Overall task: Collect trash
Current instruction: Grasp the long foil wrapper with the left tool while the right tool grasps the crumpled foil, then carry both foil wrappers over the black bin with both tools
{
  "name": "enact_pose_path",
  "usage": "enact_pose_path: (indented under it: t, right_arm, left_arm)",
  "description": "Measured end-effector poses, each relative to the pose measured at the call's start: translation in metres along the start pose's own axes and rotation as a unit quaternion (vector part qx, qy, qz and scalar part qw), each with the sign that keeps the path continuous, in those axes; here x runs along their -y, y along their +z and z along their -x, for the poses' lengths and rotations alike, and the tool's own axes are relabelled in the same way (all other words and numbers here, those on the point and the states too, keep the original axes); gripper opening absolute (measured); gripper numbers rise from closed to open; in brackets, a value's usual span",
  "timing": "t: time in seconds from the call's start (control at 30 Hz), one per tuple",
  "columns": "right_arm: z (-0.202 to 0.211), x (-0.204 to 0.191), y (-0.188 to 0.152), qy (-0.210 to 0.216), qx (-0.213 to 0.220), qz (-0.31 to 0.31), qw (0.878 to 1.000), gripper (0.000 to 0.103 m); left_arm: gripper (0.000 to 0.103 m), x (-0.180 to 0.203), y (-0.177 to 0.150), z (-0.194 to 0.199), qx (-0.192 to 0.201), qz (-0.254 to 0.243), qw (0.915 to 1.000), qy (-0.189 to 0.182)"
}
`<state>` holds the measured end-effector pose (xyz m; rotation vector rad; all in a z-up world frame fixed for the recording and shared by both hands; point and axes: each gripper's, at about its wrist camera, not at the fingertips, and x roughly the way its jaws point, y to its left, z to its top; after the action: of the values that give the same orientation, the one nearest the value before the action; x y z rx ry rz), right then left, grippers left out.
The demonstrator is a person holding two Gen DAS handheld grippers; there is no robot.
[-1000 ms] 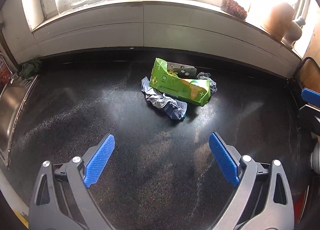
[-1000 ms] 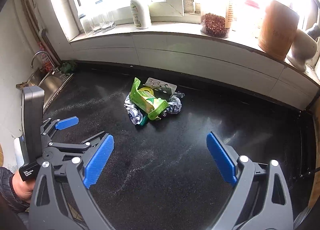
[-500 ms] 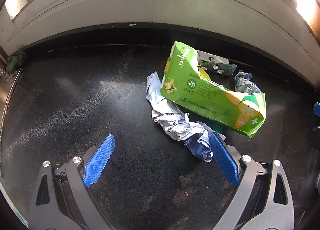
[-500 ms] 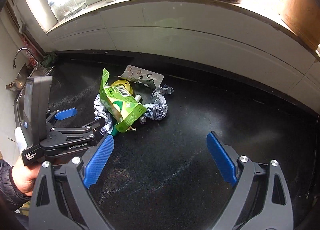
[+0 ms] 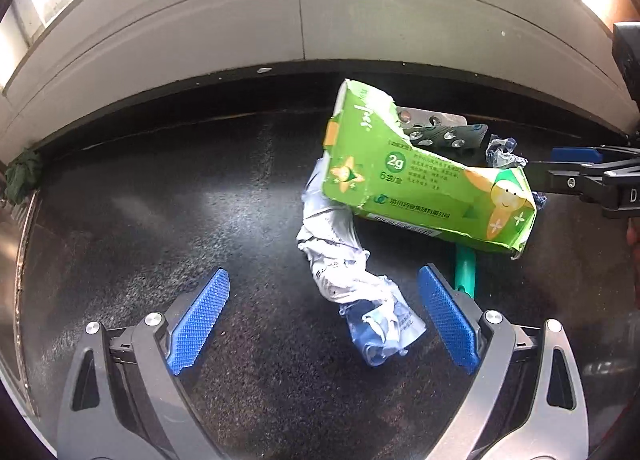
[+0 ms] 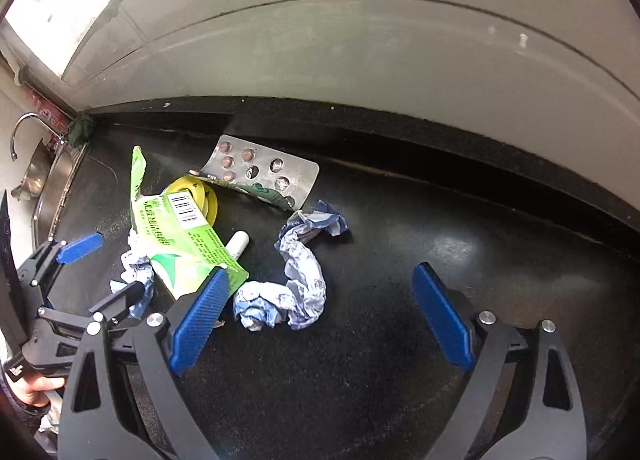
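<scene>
Both grippers are closer now than before: the left gripper (image 5: 322,316), spread wide, frames the crumpled wrapper (image 5: 352,284) at lower centre, and the right gripper (image 6: 320,312), also spread, frames another wrapper (image 6: 292,284) beside the green box (image 6: 176,248).

Glossy cardboard box (image 5: 420,184) – crinkled foil wrapper (image 5: 344,260) – speckled matt black counter (image 5: 160,220).
</scene>
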<state>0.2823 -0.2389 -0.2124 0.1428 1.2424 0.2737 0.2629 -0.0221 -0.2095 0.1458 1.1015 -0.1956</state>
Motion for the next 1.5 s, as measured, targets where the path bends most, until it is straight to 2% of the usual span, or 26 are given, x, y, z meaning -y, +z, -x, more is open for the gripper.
enact_pose_path:
  t: [0.07, 0.13, 0.2, 0.23, 0.27, 0.3, 0.33, 0.43, 0.83, 1.0, 1.07, 1.27, 1.5]
  right_arm:
    - [-0.008, 0.005, 0.003, 0.017, -0.012, -0.017, 1.000, 0.070]
    - [-0.014, 0.004, 0.004, 0.019, -0.022, -0.013, 0.999, 0.062]
    - [-0.015, 0.002, 0.002, 0.022, -0.019, -0.007, 1.000, 0.058]
    - [-0.014, 0.001, 0.001, 0.023, -0.018, -0.004, 1.000, 0.051]
    - [-0.014, 0.000, 0.001, 0.030, -0.020, -0.005, 0.999, 0.039]
    - [-0.013, 0.000, -0.001, 0.040, -0.021, -0.008, 0.999, 0.033]
    - [-0.012, -0.001, -0.001, 0.043, -0.020, -0.009, 0.999, 0.029]
    - [-0.001, -0.008, -0.003, 0.027, -0.007, 0.006, 1.000, 0.021]
    - [0.101, -0.032, -0.029, -0.022, 0.078, 0.048, 0.996, 0.021]
    - [0.136, -0.049, -0.056, -0.029, 0.095, 0.061, 0.993, 0.021]
    - [0.146, -0.054, -0.069, -0.030, 0.099, 0.064, 0.993, 0.021]
    - [0.165, -0.069, -0.105, -0.033, 0.104, 0.074, 0.991, 0.021]
    - [0.175, -0.084, -0.127, -0.033, 0.108, 0.084, 0.990, 0.021]
  left_arm:
    - [0.092, -0.001, 0.004, -0.008, -0.002, 0.005, 1.0000, -0.007]
    - [0.089, 0.000, 0.006, -0.013, -0.005, 0.003, 0.9999, -0.009]
    - [0.073, -0.001, 0.005, -0.016, -0.012, -0.001, 0.9999, -0.012]
    - [0.068, -0.001, 0.003, -0.018, -0.018, 0.001, 0.9997, -0.017]
    - [0.061, 0.001, 0.001, -0.018, -0.013, -0.001, 0.9999, -0.011]
    - [0.047, 0.006, -0.003, -0.017, -0.010, -0.004, 0.9999, -0.010]
    - [0.038, 0.007, -0.005, -0.014, -0.009, -0.007, 0.9999, -0.008]
    - [0.031, 0.004, -0.010, -0.007, -0.014, 0.008, 0.9998, -0.015]
    - [0.030, -0.008, -0.029, 0.073, 0.042, 0.029, 0.9986, 0.013]
    - [0.030, -0.002, -0.056, 0.117, 0.066, 0.034, 0.9971, 0.019]
    - [0.030, 0.000, -0.059, 0.124, 0.069, 0.035, 0.9968, 0.020]
    - [0.030, 0.009, -0.095, 0.154, 0.076, 0.038, 0.9963, 0.015]
    - [0.030, 0.017, -0.122, 0.177, 0.087, 0.040, 0.9953, 0.017]
